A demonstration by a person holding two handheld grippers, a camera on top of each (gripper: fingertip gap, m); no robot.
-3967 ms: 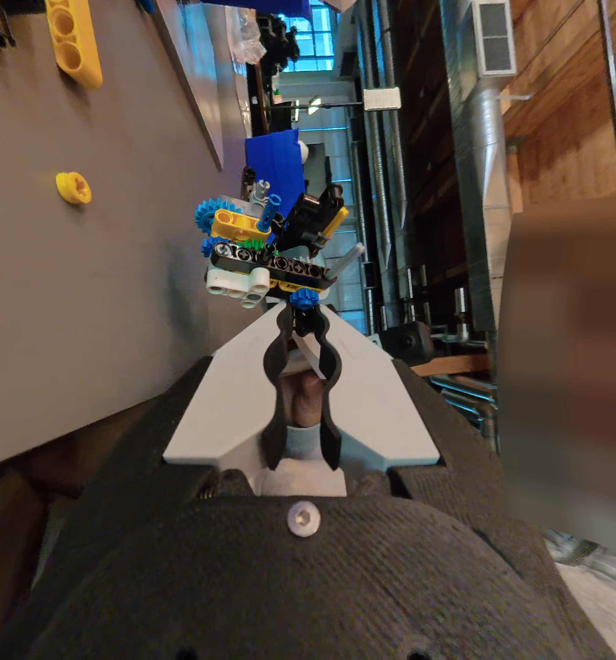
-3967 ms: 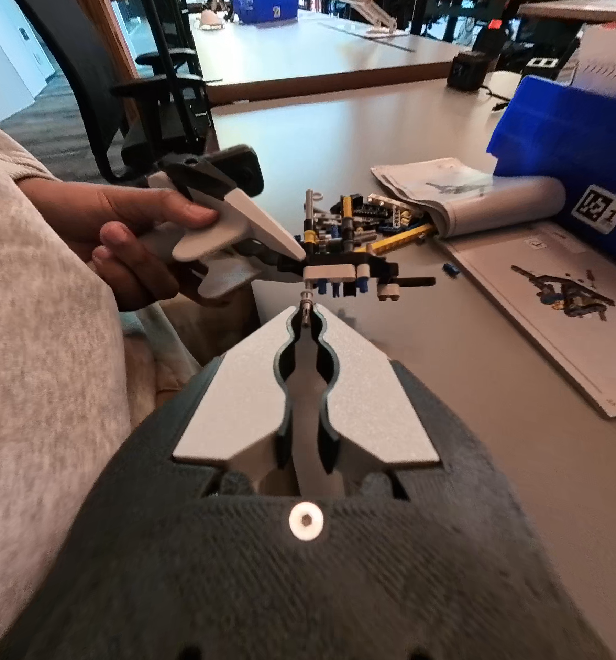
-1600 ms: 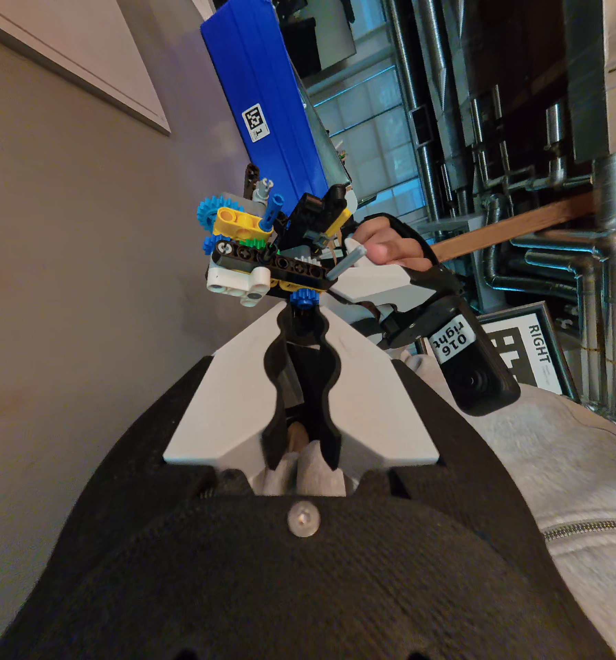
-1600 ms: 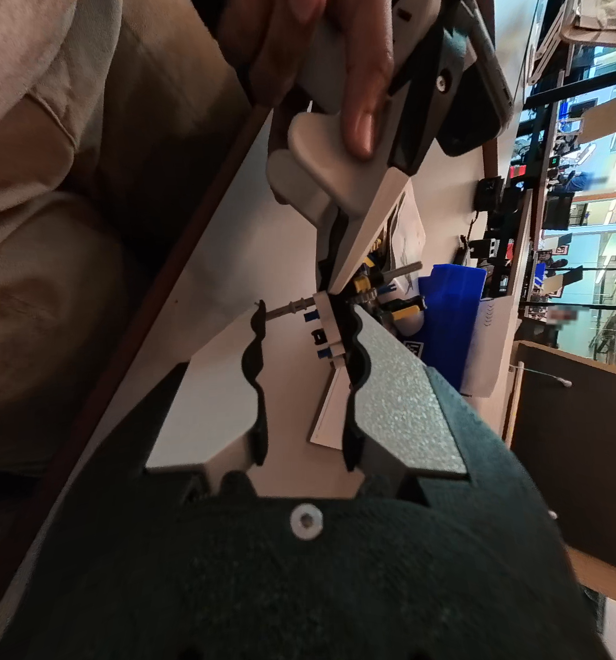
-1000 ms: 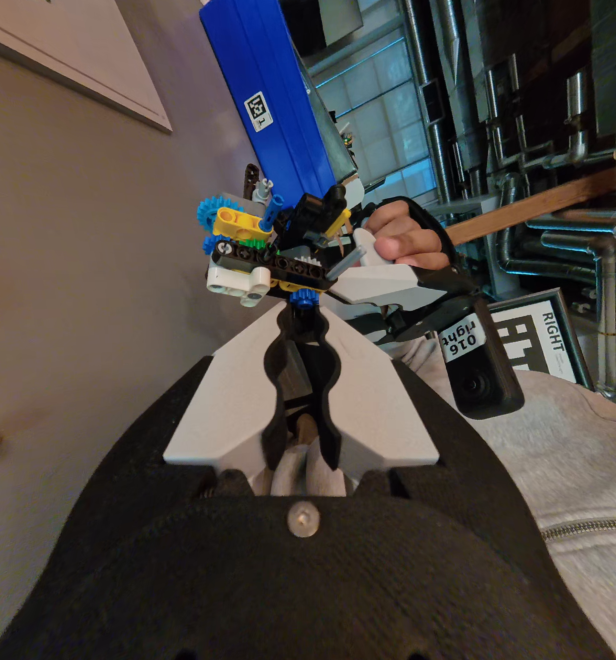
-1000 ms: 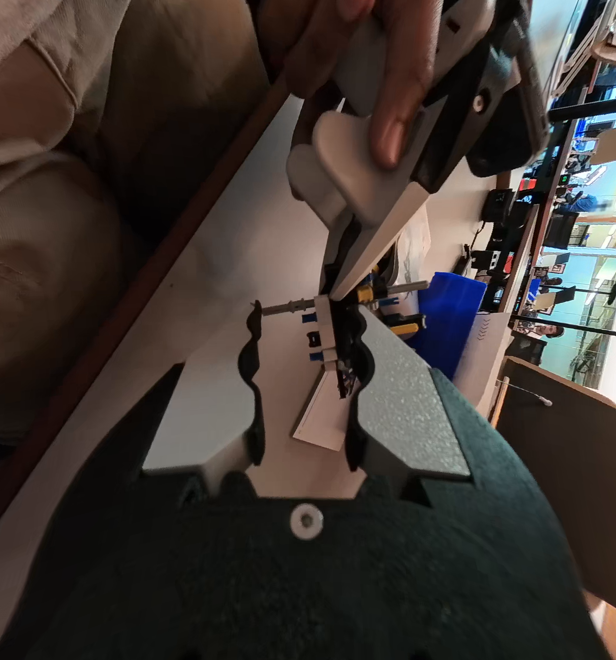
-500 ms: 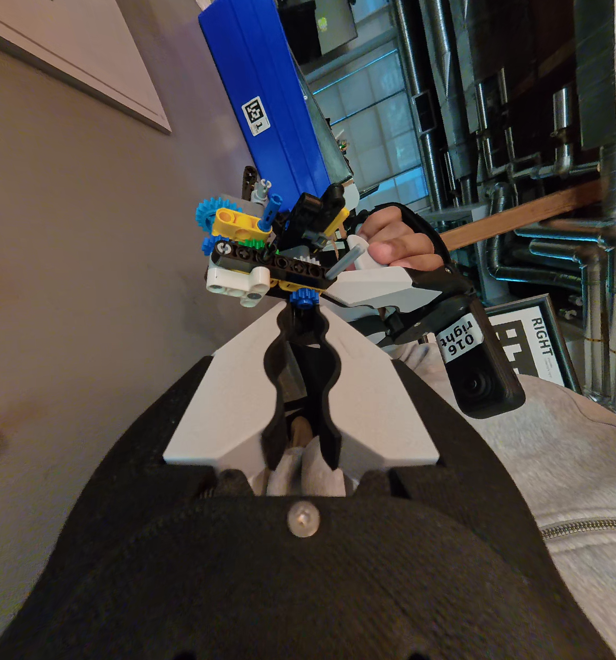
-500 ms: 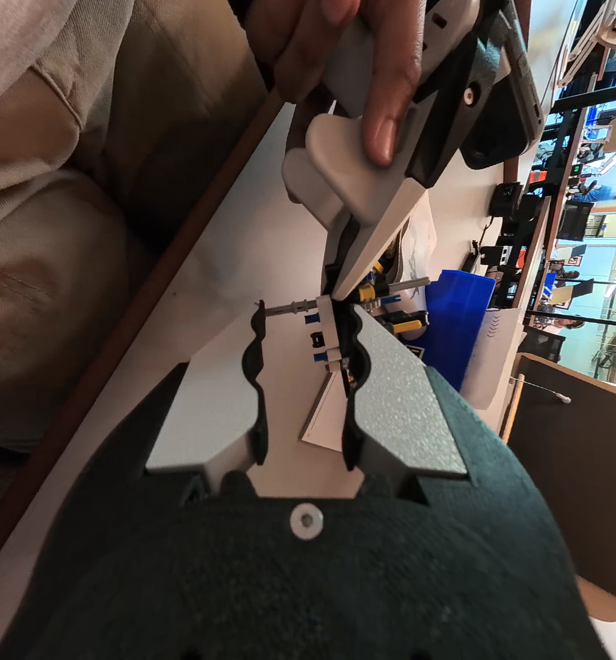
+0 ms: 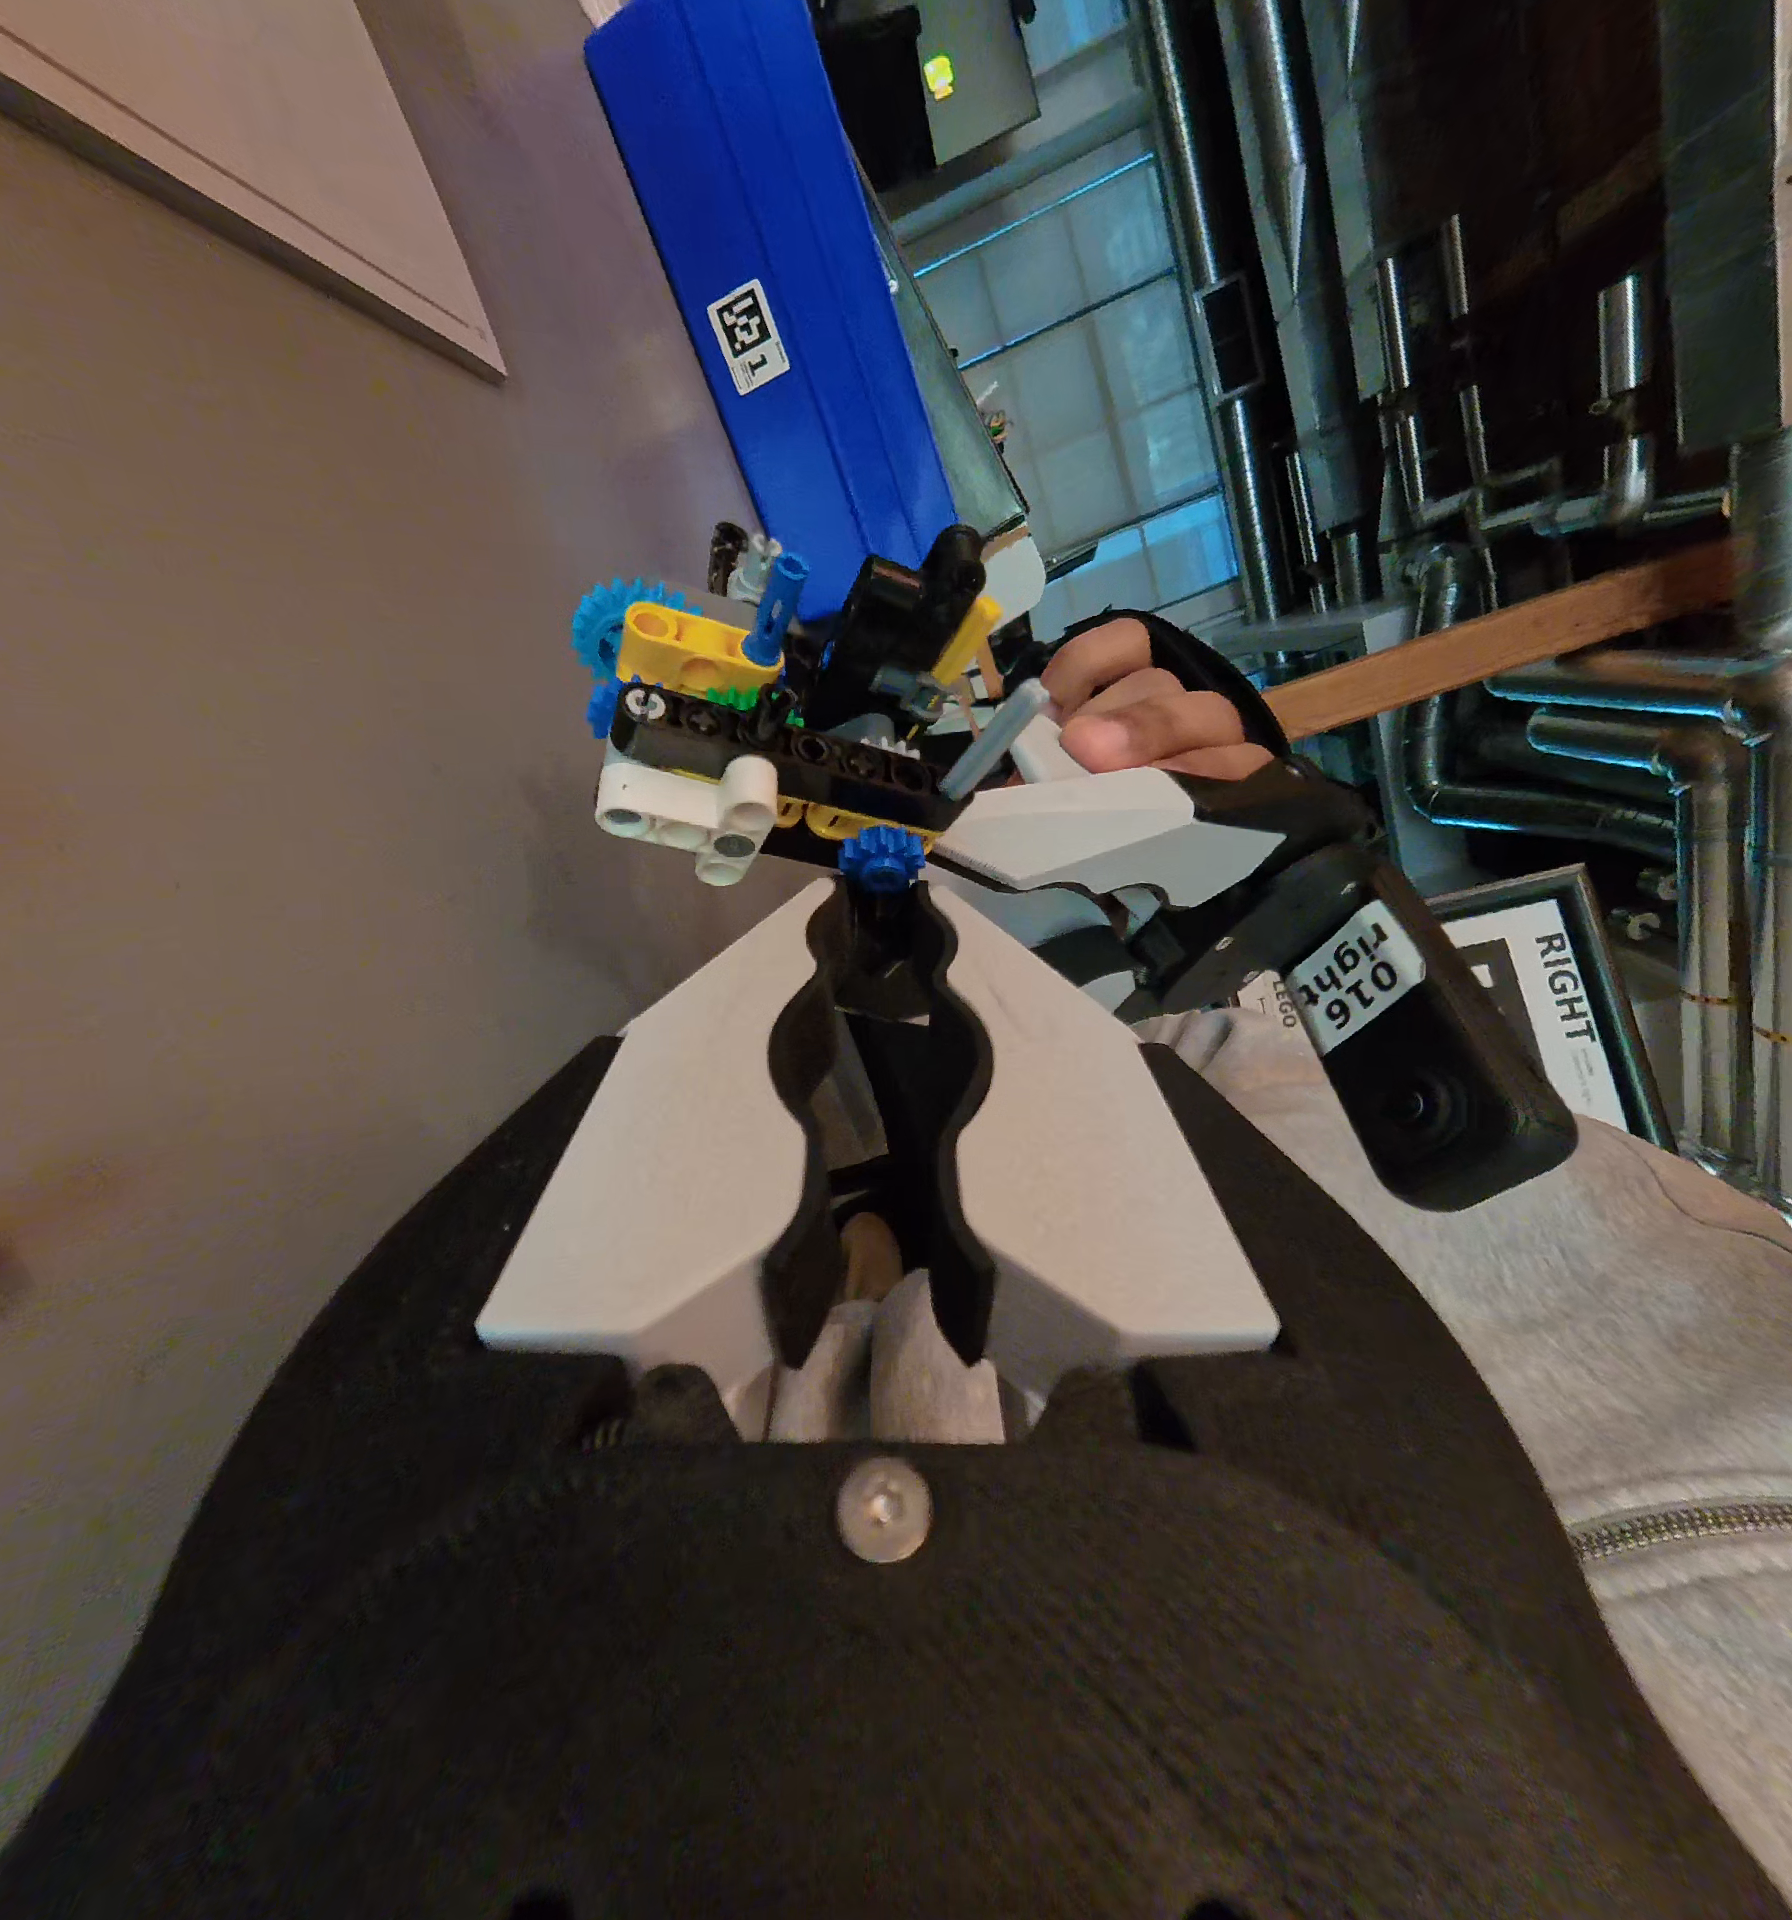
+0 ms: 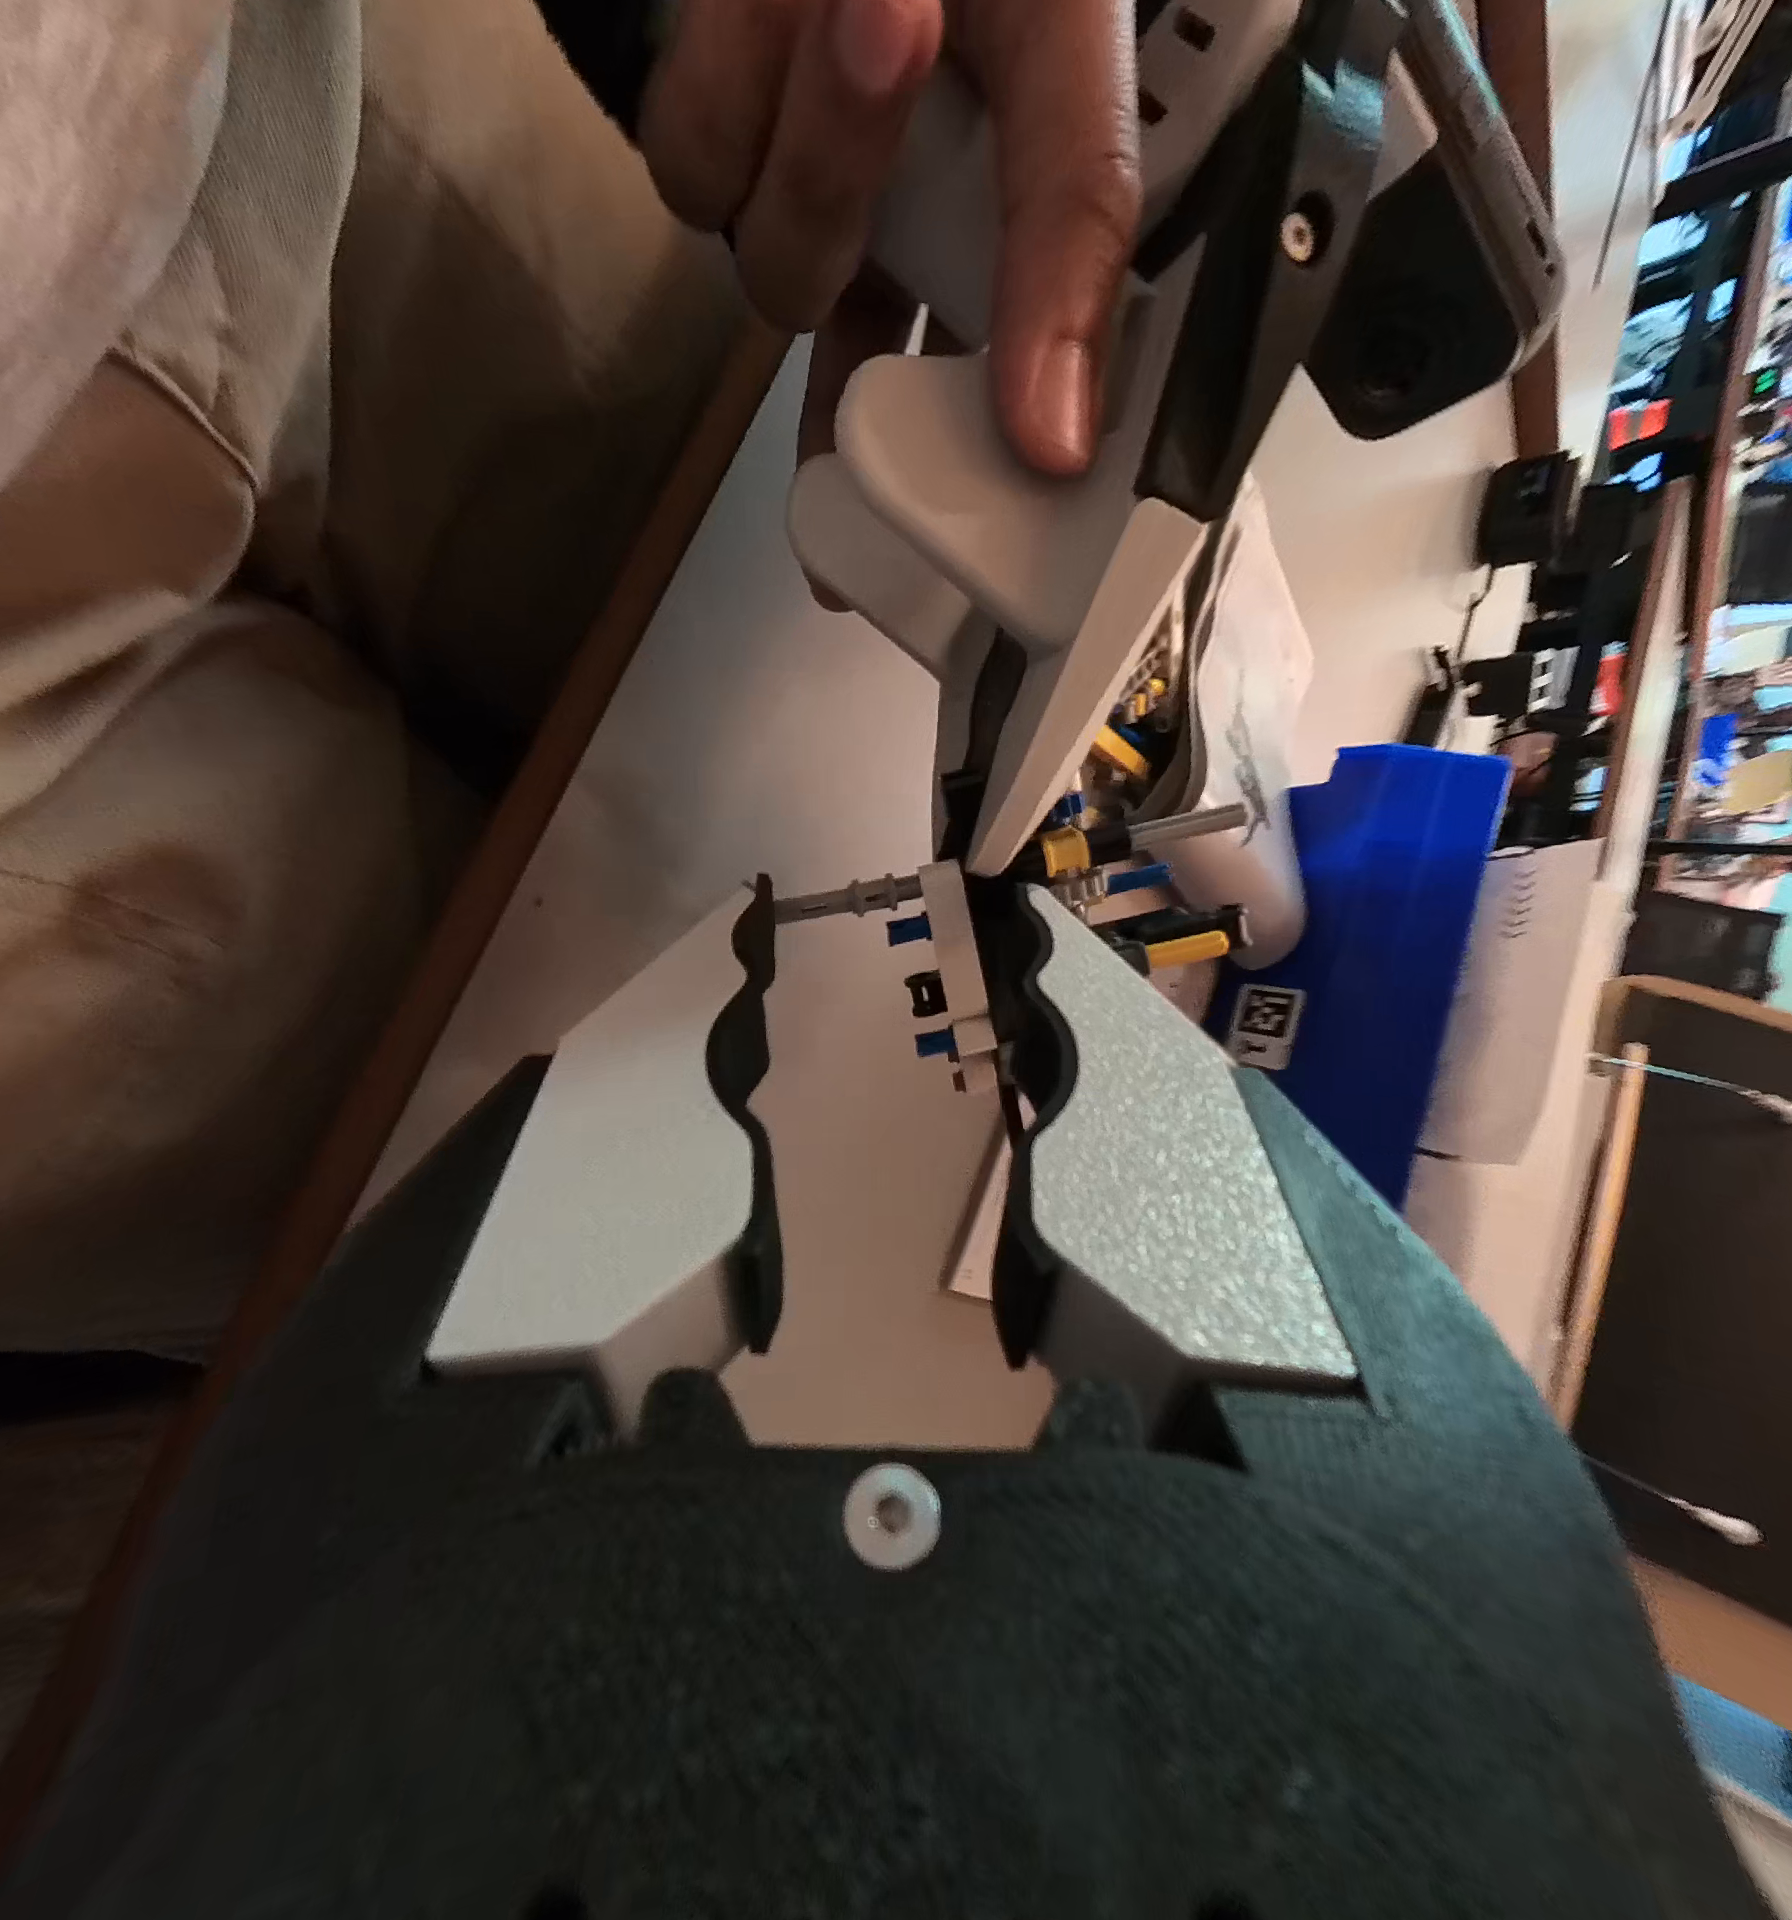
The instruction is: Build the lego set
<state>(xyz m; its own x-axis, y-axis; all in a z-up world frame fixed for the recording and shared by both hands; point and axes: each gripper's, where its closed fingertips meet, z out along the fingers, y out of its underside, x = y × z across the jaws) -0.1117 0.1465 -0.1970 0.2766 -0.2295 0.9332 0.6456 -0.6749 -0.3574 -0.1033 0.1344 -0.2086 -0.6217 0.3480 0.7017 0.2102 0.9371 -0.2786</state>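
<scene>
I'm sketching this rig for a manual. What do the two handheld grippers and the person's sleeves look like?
Both grippers, left gripper and right gripper, have black textured bodies, light grey wedge-shaped fingers with wavy black pads and a silver screw. The right gripper carries a labelled black camera. The sleeve is grey.

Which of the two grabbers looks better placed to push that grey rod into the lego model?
The right gripper, probably. Its jaws stand open around the lego model's white edge, one fingertip touching the grey rod's end. The left gripper is shut on the model, acting as the holder.
</scene>
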